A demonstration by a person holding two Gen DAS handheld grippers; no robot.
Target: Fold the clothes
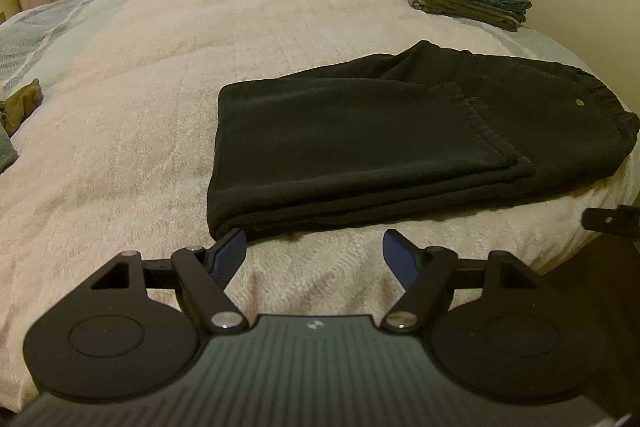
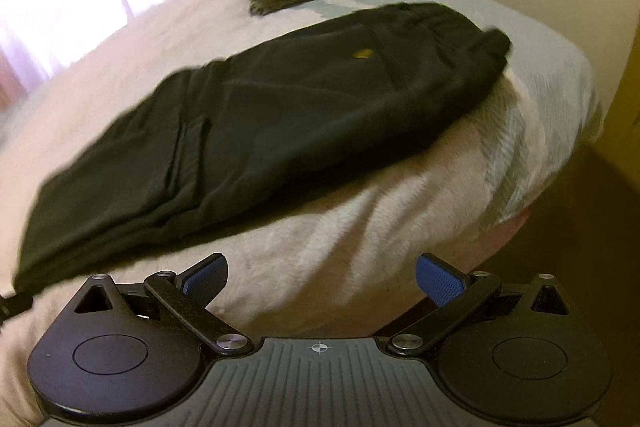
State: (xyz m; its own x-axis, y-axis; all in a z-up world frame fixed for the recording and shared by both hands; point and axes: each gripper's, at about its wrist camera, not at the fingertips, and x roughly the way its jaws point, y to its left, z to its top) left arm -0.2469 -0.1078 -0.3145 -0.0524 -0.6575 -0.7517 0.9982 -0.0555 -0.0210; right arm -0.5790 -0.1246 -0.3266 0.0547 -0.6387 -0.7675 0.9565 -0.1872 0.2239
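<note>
Trousers (image 1: 384, 131) just beyond L fingers (image 1: 230, 253)

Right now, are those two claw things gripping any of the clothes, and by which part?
Nothing is held. The left gripper and right gripper are both open, just short of the black trousers.

- Left gripper (image 1: 314, 251): matte black linkage arms, silver pivot screws, blue ribbed pads (image 1: 230, 253) on the fingers.
- Right gripper (image 2: 322, 277): the same black build, brighter blue textured pads (image 2: 436, 281).
- Both carry a grey ridged body with a small crosshair mark, flanked by round black discs.
</note>
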